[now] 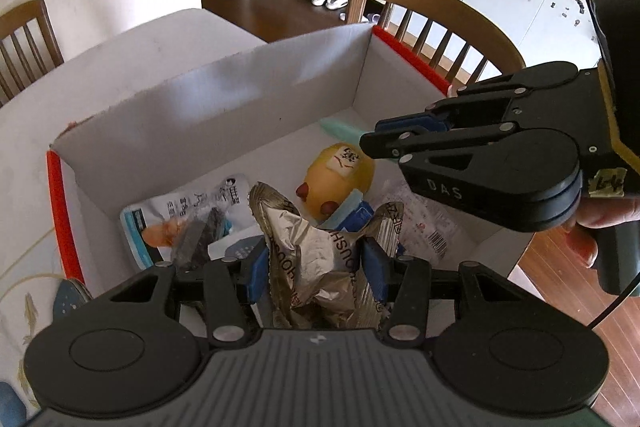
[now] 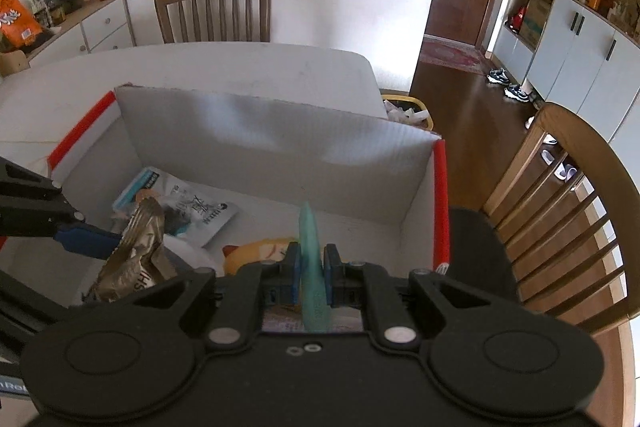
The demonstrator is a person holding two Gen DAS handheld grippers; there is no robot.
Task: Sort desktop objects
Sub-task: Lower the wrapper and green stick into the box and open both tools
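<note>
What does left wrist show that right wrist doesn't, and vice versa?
Left wrist only: the whole right gripper from outside, the hand holding it, and a barcoded clear wrapper on the box floor.

Right wrist only: the long mint-green plastic piece pinched between the right gripper's blue pads, and a yellow-rimmed waste bin beyond the table.

Both: the white cardboard box with red edges, the crumpled silver foil packet in the left gripper, the yellow round-headed toy figure, and the white-and-blue snack pouch.

- My left wrist camera looked steeply down, close over the white box (image 1: pixel 224 107).
- My right wrist camera faced likewise, from the box's other side.
- Both shared its interior and the yellow toy (image 1: pixel 340 179).
</note>
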